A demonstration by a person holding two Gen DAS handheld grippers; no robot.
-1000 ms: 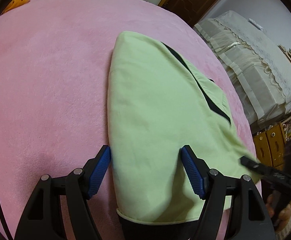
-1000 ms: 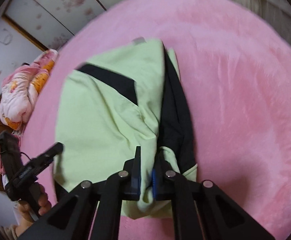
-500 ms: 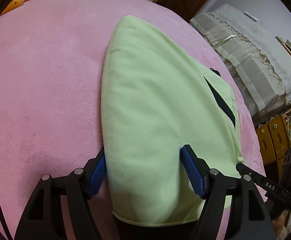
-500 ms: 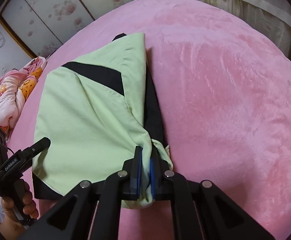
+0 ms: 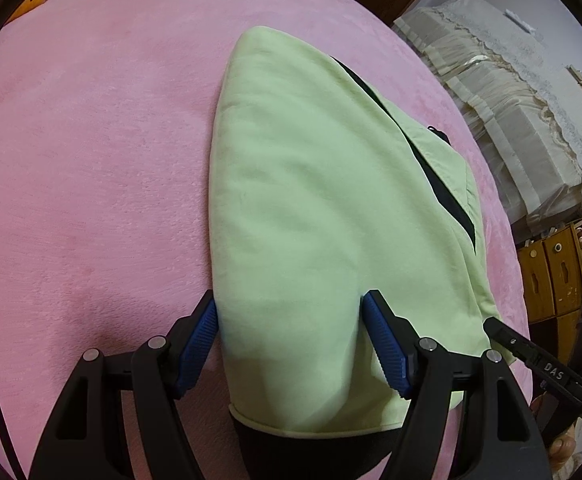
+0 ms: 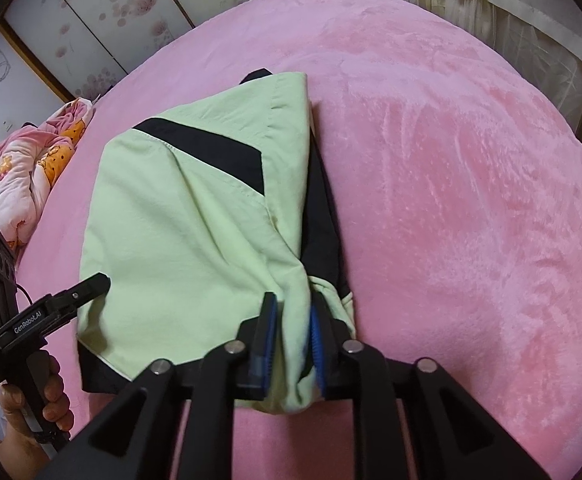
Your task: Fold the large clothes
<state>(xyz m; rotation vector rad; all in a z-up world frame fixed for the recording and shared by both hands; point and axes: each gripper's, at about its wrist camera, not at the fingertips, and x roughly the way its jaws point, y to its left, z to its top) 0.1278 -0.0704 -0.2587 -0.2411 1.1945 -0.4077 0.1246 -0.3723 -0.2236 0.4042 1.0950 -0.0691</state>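
Note:
A light green garment with black panels (image 5: 311,200) lies folded on the pink bed cover (image 5: 91,160). My left gripper (image 5: 291,344) stands open over its near end. The left pad sits at the fabric's left edge and the right pad rests on the cloth. In the right wrist view the same garment (image 6: 179,216) spreads to the left. My right gripper (image 6: 293,320) is at its near right corner, and its jaws are opening. A bunched fold of green cloth is still between the pads, loosely. A finger of the left gripper (image 6: 91,285) shows at the left.
A person's hand (image 6: 39,400) holds the left gripper's handle. A flowered quilt (image 6: 19,160) lies at the bed's far left. Cream draped furniture (image 5: 511,120) and a wooden cabinet (image 5: 551,276) stand past the bed's right side. Pink cover (image 6: 451,200) stretches to the right.
The right jaws, shut tight on the bunched corner before, have parted and the cloth has slackened between them. The left gripper stays wide over the garment's end.

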